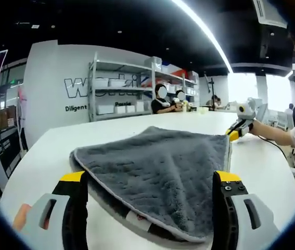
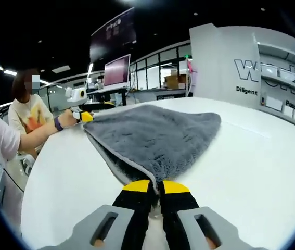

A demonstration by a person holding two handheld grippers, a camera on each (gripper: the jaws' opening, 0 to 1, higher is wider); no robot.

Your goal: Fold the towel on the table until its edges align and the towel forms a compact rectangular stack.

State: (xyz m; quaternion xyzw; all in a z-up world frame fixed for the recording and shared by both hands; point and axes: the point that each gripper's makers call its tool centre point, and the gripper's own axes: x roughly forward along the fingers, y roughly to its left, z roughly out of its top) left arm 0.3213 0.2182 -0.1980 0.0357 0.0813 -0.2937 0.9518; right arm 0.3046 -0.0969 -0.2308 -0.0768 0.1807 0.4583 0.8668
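A grey fluffy towel lies folded on the white table, its upper layer resting on a lower one. My left gripper is open, its yellow-tipped jaws standing wide apart on either side of the towel's near corner. At the far right corner a hand holds my right gripper. In the right gripper view that right gripper is shut on the near corner of the towel. The left gripper sits at the towel's far left corner.
A person's arm reaches in from the right. Metal shelves with white bins and seated people are beyond the table. In the right gripper view a person sits at left, with monitors behind. Bare tabletop spreads to the right.
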